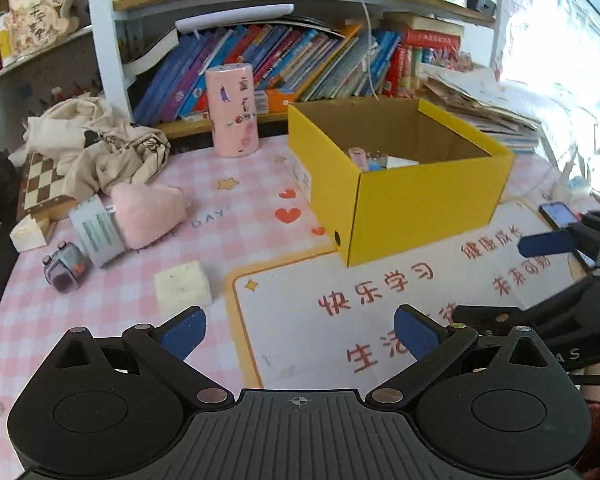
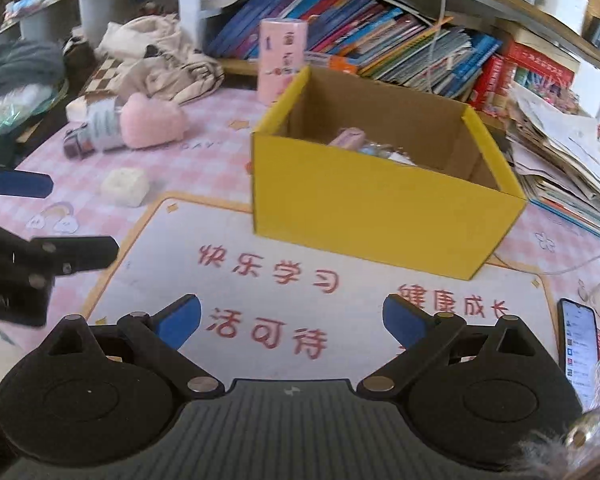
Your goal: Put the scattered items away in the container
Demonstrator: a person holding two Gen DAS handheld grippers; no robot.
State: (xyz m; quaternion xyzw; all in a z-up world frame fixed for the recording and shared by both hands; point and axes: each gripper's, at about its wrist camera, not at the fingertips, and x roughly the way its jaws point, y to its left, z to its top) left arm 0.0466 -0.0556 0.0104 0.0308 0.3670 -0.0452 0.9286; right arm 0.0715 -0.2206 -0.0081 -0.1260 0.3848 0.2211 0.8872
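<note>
A yellow cardboard box (image 1: 420,208) (image 2: 372,216) stands open on the desk with a few small items inside. A white foam cube (image 1: 183,289) (image 2: 125,186) lies on the pink checked cloth just ahead of my left gripper (image 1: 300,332), which is open and empty. A pink plush (image 1: 150,214) (image 2: 150,126), a grey-white roll (image 1: 98,232) and a small grey toy (image 1: 65,267) lie further left. My right gripper (image 2: 292,320) is open and empty, above the white mat in front of the box.
A tall pink cylinder (image 1: 233,109) stands behind the box by the bookshelf (image 1: 300,60). A cloth bag (image 1: 100,148) and chessboard (image 1: 40,180) lie far left. A phone (image 2: 580,348) lies at the right. Stacked papers (image 2: 560,152) sit right of the box.
</note>
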